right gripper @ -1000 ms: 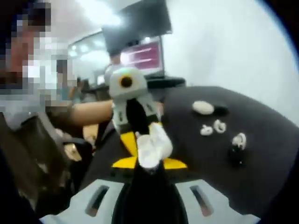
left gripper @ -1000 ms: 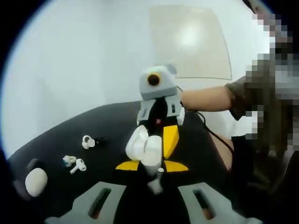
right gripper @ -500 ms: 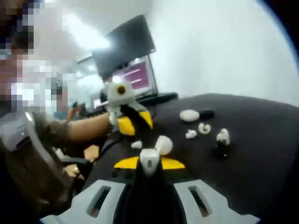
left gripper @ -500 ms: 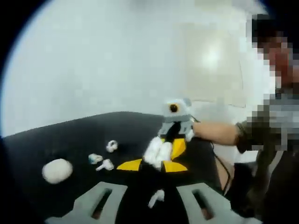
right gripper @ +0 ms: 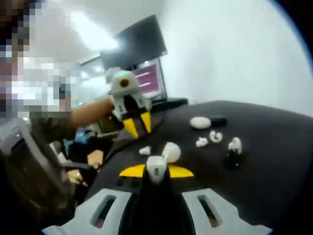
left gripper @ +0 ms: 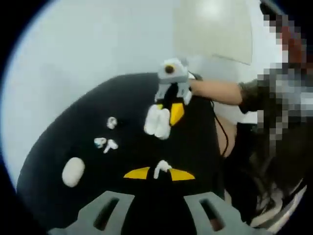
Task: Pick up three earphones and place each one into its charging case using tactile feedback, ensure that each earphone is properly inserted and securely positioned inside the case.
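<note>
My right gripper [right gripper: 156,171] is shut on an open white charging case [right gripper: 156,165], held above the black table [right gripper: 274,161]. In the left gripper view that right gripper [left gripper: 165,119] grips the case [left gripper: 155,122] from the far side. A single white earphone [left gripper: 161,169] lies on the table just past my left gripper [left gripper: 159,174]; it also appears in the right gripper view as the small earphone [right gripper: 145,150] left of the case. The left gripper [right gripper: 138,123] hangs farther back, jaws apart with nothing between them.
A closed white case [left gripper: 73,171] sits near the table's left edge, with two loose earphones [left gripper: 105,144] and another white earbud [left gripper: 111,122] beyond it. A person's arm [left gripper: 215,90] reaches in from the right. A monitor [right gripper: 142,49] stands behind the table.
My left gripper has pulled back from the case held by the right gripper. The earphone that was at the case now lies on the table between the two grippers.
</note>
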{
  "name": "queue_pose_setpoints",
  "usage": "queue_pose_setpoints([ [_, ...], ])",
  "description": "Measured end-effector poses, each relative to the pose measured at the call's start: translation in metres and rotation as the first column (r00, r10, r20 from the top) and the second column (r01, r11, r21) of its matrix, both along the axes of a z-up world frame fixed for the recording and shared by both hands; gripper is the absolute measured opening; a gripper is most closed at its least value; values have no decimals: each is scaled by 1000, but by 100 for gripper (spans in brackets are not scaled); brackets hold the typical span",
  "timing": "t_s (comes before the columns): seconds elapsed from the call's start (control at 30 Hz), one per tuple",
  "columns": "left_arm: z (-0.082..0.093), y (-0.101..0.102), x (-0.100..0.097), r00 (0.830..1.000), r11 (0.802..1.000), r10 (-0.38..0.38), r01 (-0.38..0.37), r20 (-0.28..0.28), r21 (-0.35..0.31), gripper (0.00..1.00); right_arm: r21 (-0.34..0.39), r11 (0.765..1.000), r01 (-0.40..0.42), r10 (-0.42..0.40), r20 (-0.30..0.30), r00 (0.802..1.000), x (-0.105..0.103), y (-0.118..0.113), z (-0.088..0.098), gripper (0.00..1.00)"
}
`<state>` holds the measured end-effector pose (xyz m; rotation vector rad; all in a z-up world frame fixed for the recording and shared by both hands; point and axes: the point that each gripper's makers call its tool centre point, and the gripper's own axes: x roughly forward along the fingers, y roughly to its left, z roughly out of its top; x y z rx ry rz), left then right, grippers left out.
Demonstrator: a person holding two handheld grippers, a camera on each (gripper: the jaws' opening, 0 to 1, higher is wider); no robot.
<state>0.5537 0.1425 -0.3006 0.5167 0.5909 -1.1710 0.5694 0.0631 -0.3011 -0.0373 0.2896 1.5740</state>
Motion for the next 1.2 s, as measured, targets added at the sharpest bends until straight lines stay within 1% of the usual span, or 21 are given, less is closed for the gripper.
queue_pose_setpoints([
  [0.07,-6,-3,7,1000,999,-13,12,21,47,11,-1,1000,2,-2,2,1000,1,0,0,17],
  [0.13,-12,-3,11,1000,997,-18,18,7,77,11,0,1000,0,0,4,1000,2,0,0,17],
  [0.27,-21,-7,13,999,996,-31,32,-11,88,10,1,1000,-3,3,4,1000,2,-1,0,17],
  [0.33,-26,-8,13,999,995,-35,35,-8,96,6,1,1000,-5,5,5,1000,2,-1,0,17],
  [0.37,-26,-11,11,999,996,-35,37,-23,77,3,0,1000,-6,6,6,1000,3,-1,0,17],
  [0.47,-21,-11,14,1000,1000,4,-4,-13,26,3,-3,1000,-8,8,10,1000,1,-1,-1,17],
  [0.53,-8,-11,16,998,994,53,-56,-36,-90,3,-8,1000,-12,13,14,1000,1,-1,-1,17],
  [0.57,1,-10,16,996,982,71,-80,-56,-169,3,-13,1000,-13,13,18,1000,0,0,-2,17],
  [0.6,13,-10,16,994,959,84,-101,-75,-266,3,-25,1000,-14,14,28,1000,0,0,-4,17],
  [0.63,29,-10,16,990,914,91,-125,-107,-385,3,-36,999,-16,18,36,999,-1,1,-6,17],
  [0.67,45,-10,14,984,850,89,-157,-156,-502,3,-42,999,-18,20,40,999,-1,1,-7,17],
  [0.7,59,-8,12,975,779,63,-180,-212,-600,3,-54,998,-21,23,45,999,-1,1,-9,17],
  [0.73,70,-7,9,971,719,31,-188,-238,-669,3,-59,998,-22,25,49,998,-1,1,-10,17],
  [0.77,77,-4,6,972,678,17,-182,-233,-712,3,-62,998,-23,27,52,998,-2,1,-11,17],
  [0.8,81,-3,6,975,658,21,-179,-220,-732,3,-65,998,-24,27,53,998,-2,1,-11,17],
  [0.83,82,-2,6,976,646,23,-179,-215,-742,3,-66,998,-24,28,56,998,-2,0,-11,17],
  [0.97,83,-9,5,977,627,34,-185,-211,-756,3,-76,997,-30,35,65,997,-3,0,-13,17],
  [1.07,83,-19,13,979,634,55,-185,-195,-751,3,-83,996,-42,50,91,995,-6,1,-14,17],
  [1.1,85,-24,19,979,631,58,-187,-194,-753,3,-84,995,-46,54,96,994,-7,1,-14,17],
  [1.13,84,-28,28,975,630,77,-211,-210,-748,3,-84,995,-49,57,100,993,-7,1,-14,17],
  [1.2,72,-35,45,957,651,154,-285,-246,-703,3,-85,995,-48,58,115,992,-8,1,-14,17],
])
